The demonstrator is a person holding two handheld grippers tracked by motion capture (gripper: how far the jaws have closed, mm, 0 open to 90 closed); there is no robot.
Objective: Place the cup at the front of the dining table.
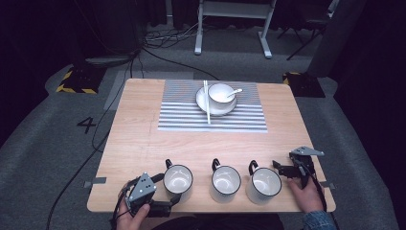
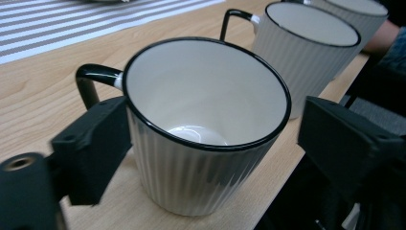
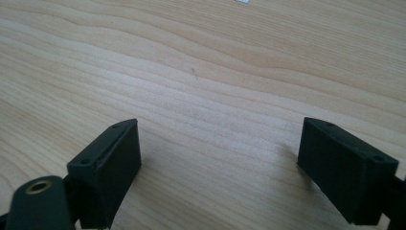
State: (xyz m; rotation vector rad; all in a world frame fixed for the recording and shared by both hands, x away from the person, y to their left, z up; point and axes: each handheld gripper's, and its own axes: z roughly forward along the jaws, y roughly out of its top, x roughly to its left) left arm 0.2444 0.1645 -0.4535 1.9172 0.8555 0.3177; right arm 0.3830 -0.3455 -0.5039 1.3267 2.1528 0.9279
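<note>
Three white ribbed mugs with black rims stand in a row near the table's front edge. My left gripper (image 1: pixel 167 189) (image 2: pixel 215 139) stands open around the left mug (image 1: pixel 178 179) (image 2: pixel 206 120). One jaw is close against the wall below the handle, and the other is clear of the far side. The middle mug (image 1: pixel 226 181) (image 2: pixel 306 52) and the right mug (image 1: pixel 264 183) (image 2: pixel 354 9) stand free. To the right of the right mug, my right gripper (image 1: pixel 280 169) (image 3: pixel 220 158) is open over bare wood, with nothing between its fingers.
A striped placemat (image 1: pixel 213 115) lies at the table's far middle. On it is a white plate (image 1: pixel 202 101) with a bowl (image 1: pixel 220 93), a spoon (image 1: pixel 234 92) and chopsticks (image 1: pixel 207 108). The table's front edge (image 1: pixel 210 210) runs just behind the mugs.
</note>
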